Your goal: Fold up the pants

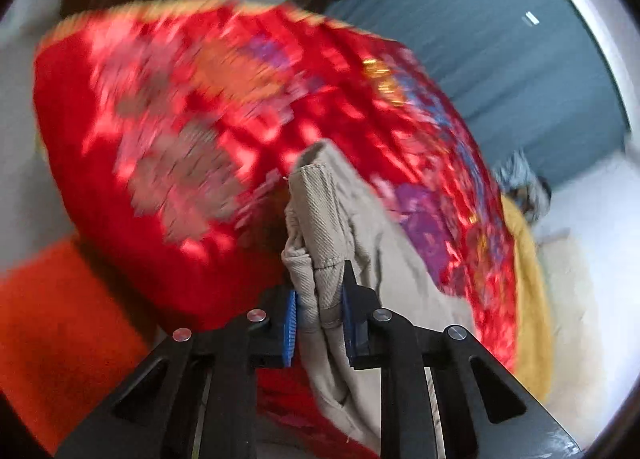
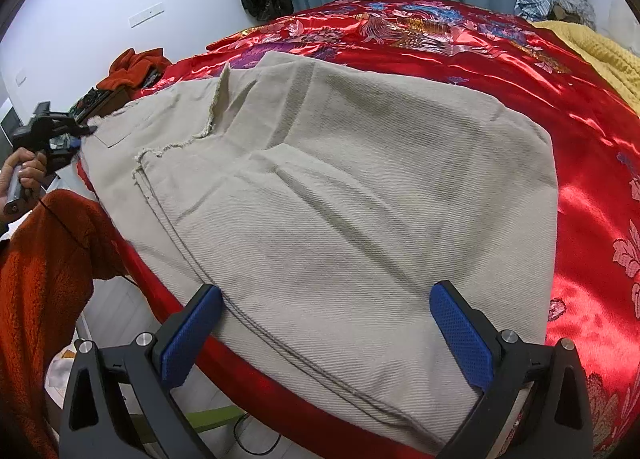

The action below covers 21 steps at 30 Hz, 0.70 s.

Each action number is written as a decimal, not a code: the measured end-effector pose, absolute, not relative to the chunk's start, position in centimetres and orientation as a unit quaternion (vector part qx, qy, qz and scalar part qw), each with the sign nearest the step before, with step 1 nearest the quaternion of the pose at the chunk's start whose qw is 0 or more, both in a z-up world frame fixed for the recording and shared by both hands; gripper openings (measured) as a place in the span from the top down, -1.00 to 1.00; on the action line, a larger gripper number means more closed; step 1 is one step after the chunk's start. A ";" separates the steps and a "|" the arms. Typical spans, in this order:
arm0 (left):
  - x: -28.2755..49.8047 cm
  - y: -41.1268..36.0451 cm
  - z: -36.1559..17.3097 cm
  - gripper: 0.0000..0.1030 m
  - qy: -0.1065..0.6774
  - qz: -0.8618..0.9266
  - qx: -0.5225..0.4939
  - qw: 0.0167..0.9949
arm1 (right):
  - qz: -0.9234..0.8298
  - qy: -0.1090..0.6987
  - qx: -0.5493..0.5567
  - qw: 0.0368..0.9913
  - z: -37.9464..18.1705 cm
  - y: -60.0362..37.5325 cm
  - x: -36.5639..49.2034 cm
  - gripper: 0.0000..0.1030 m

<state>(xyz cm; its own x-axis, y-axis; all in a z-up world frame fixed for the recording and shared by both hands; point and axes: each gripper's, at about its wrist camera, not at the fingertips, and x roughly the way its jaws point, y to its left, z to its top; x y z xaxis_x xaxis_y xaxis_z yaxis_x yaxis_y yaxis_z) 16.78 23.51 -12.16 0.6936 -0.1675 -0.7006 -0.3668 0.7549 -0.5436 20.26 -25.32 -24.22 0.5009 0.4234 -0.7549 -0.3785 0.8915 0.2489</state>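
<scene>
Left hand-held gripper (image 1: 318,313) pinches pants (image 2: 340,195) hem at far left; right hand-held gripper (image 2: 326,333) wide, over near end.

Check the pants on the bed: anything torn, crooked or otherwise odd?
Yes. The beige pants have raw, frayed hems at the far-left end, and one flap stands up instead of lying flat. The left gripper pinches a bunched corner there; the right gripper is open.
</scene>
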 end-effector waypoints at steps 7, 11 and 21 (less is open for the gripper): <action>16.2 11.1 -1.5 0.67 0.341 -0.059 -0.133 0.929 | 0.271 0.395 0.273 0.834 -22.1 -31.6 21.0 -1.00; 16.2 1.2 0.9 0.67 0.324 -0.163 -0.052 0.930 | 0.249 0.321 0.393 0.825 -21.4 -36.9 20.8 -1.00; 16.5 -22.9 -12.3 0.64 0.395 -0.287 0.154 0.859 | 0.129 0.275 0.486 0.819 -23.2 -45.0 19.2 -0.99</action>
<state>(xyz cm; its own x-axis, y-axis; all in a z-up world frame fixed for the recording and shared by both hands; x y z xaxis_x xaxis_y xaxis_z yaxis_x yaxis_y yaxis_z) 16.53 -22.88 -12.28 0.5220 -0.3717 -0.7677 0.6153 0.7874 0.0372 19.20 -44.97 -23.20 0.8151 0.4797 -0.3248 0.0555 0.4934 0.8680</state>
